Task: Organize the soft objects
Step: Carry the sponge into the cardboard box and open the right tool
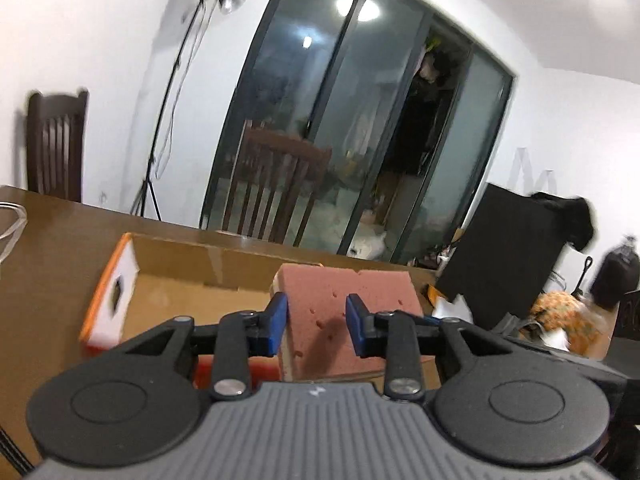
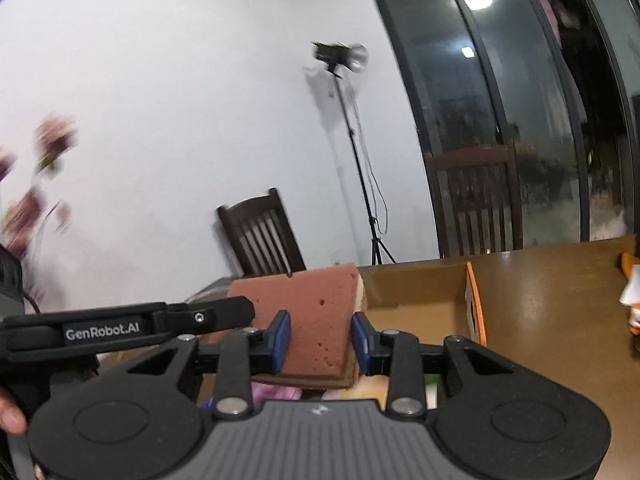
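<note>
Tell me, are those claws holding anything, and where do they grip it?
Both hold one reddish-brown sponge: the right claw pinches one end, the left claw the opposite end, above the cardboard box.

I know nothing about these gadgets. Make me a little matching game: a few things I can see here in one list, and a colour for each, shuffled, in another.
Things:
1. sponge
2. finger pads
3. chair
4. cardboard box

Colours:
A. blue
B. dark brown wood
C. reddish pink
D. tan with an orange edge

Pairs: 1-C, 2-A, 3-B, 4-D
</note>
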Motion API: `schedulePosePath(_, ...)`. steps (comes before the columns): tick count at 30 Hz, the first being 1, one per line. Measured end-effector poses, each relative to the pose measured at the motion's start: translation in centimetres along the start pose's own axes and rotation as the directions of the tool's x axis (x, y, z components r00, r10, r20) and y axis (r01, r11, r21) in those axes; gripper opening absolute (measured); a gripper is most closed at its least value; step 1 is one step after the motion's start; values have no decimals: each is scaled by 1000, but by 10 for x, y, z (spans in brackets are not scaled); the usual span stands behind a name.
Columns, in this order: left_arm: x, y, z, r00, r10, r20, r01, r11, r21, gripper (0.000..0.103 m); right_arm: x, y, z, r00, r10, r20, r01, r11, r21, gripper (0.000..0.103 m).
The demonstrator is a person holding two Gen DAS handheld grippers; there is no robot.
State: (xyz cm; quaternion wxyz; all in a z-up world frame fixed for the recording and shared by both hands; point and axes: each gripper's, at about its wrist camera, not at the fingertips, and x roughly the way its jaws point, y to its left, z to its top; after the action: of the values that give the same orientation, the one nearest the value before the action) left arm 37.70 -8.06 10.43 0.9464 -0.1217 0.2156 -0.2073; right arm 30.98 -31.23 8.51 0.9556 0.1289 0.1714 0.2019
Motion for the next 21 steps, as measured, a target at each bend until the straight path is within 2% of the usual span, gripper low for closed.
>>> schedulePosePath(2,63,15,26,997,11,-75,-13,999,-32,31,47,-27,28,999,-30,-25,30,999,28,33)
schedulePosePath(5,149,41,49,979,-7,-206,-13,995,-96,31,118,-66,54,993,-88,-84,94,993,69,33)
schedulePosePath(7,193,58,54,970,8,-244,-42,990,-138,31,163,-89,60,982,-134,-130,144,987,69,32)
schedulePosePath(11,260,75,45,940,28,-340,-84,985,-150,31,230,-130,54,955,-162,-248,193,976,104,33)
schedulePosePath(13,276,77,40,932,39,-360,-96,985,-142,32,250,-139,51,939,-199,-280,225,972,63,34)
schedulePosePath(16,283,82,35,930,48,-364,-113,981,-158,36,263,-142,49,925,-245,-289,261,965,16,34)
schedulePosePath(18,283,85,33,930,58,-362,-121,981,-154,43,263,-139,51,923,-278,-266,285,958,-14,36)
schedulePosePath(20,274,85,39,934,70,-350,-126,982,-140,51,259,-134,52,925,-288,-247,291,956,-27,45)
schedulePosePath(21,265,82,42,938,73,-339,-122,985,-125,51,256,-131,55,929,-283,-239,286,958,-24,48)
